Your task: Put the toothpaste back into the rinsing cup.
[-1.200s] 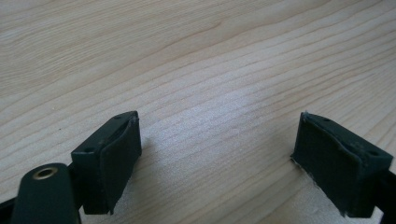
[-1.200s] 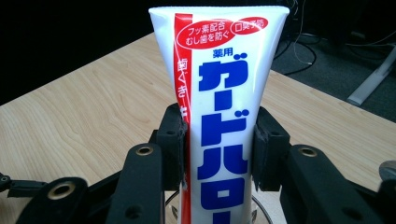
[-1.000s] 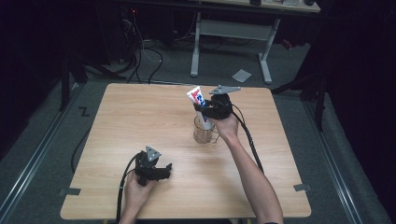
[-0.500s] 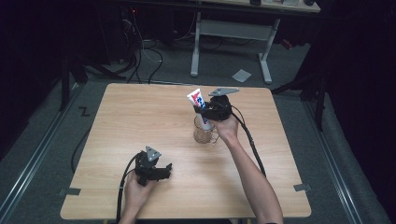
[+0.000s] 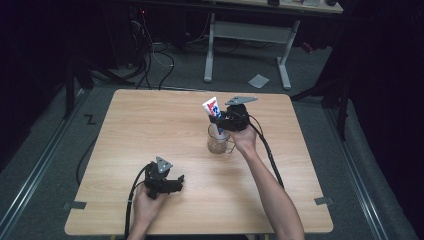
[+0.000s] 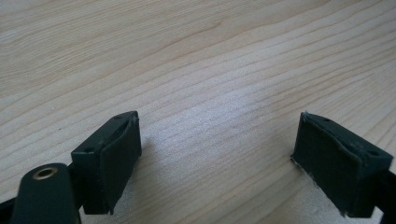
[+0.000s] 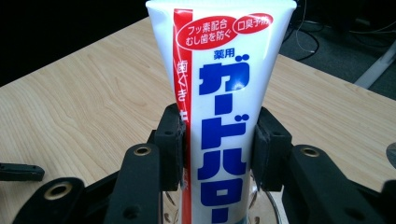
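Observation:
A white toothpaste tube [image 5: 213, 111] with blue and red lettering stands upright in a clear glass mug [image 5: 218, 144] near the table's middle. My right gripper [image 5: 221, 122] is shut on the tube just above the mug's rim. In the right gripper view the tube [image 7: 224, 93] rises between the two pads [image 7: 171, 140], which press on both its sides, and the mug's rim [image 7: 275, 212] shows just below. My left gripper [image 5: 175, 184] lies low on the table near the front edge. Its jaws are wide apart in the left gripper view [image 6: 217, 158], with bare wood between them.
The wooden table [image 5: 150, 125] has free room on its left half and along its right side. Cables trail from both grippers toward the front edge. Behind the table stands a white desk frame [image 5: 250, 35], with a paper scrap [image 5: 258, 80] on the grey floor.

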Motion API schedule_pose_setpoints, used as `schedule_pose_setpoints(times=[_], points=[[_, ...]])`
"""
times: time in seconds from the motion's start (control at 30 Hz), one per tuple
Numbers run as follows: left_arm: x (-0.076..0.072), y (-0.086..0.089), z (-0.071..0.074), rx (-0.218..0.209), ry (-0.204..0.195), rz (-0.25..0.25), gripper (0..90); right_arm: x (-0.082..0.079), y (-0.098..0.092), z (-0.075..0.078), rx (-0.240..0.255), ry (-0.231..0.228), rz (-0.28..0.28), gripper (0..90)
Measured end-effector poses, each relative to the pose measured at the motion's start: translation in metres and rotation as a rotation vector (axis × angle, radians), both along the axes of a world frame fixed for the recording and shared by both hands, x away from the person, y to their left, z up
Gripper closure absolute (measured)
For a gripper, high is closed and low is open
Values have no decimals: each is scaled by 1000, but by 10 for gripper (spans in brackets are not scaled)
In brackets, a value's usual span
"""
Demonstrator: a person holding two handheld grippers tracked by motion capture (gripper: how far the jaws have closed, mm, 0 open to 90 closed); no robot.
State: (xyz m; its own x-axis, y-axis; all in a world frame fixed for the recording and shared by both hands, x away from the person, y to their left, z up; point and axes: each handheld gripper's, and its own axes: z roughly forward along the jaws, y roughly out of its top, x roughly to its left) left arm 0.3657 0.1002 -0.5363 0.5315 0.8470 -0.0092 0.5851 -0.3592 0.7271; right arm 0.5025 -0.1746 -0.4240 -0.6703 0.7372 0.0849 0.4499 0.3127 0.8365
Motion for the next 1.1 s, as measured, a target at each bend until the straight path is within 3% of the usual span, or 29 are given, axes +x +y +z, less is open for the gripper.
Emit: schedule_pose_setpoints(times=[0.8,1.1], points=[[0,0,0,0,-1,0,153,-5,1,-11,-53,16,22,588],[0,0,0,0,0,0,153,-7,-3,-20,-51,23,14,596]])
